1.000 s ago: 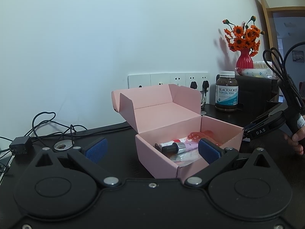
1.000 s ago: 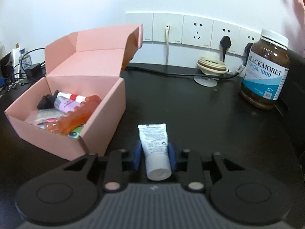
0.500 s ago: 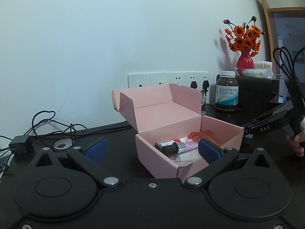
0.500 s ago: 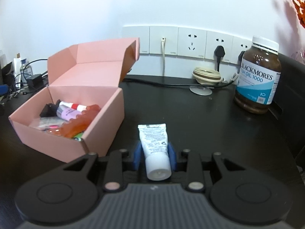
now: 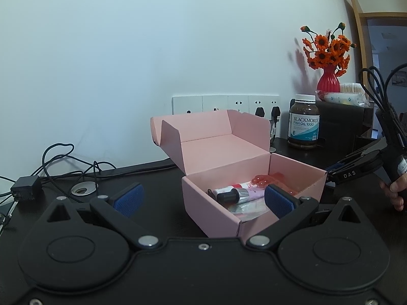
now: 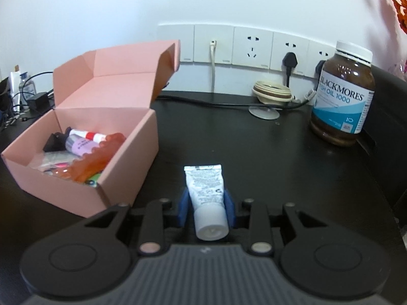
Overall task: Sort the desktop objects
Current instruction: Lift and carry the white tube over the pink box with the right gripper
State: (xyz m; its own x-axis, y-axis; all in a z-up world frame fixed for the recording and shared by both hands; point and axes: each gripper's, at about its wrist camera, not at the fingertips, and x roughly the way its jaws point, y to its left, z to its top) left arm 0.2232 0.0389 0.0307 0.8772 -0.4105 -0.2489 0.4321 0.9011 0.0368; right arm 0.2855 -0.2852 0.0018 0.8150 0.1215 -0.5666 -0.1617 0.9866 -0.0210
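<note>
In the left wrist view, the left gripper (image 5: 202,199) stands with its two blue-padded fingers spread wide and nothing between them, held above the black desk (image 5: 152,178). Just ahead of it sits the open pink cardboard box (image 5: 229,152), its lid tipped back toward the white wall; the right pad overlaps the box's near corner in the picture, though I cannot tell whether it touches. Inside the box lie a small purple bottle with a dark cap (image 5: 240,195), a white tube with a red band (image 5: 230,188) and something orange and translucent (image 5: 269,179). Behind the box a brown fish-oil bottle with a white cap (image 5: 304,124) stands near a red vase of orange flowers (image 5: 328,76). At the right edge a hand (image 5: 395,193) grips the handle of the other gripper. In the right wrist view, the right gripper (image 6: 206,203) is closed on a small white squeeze tube with a white cap (image 6: 205,193), its blue pads pressing both sides just above the cap, the crimped end pointing forward over the bare desk. The pink box (image 6: 106,117) sits to the left of the tube, apart from it, and the brown bottle (image 6: 343,96) stands far right near the white wall sockets (image 6: 251,45).
</note>
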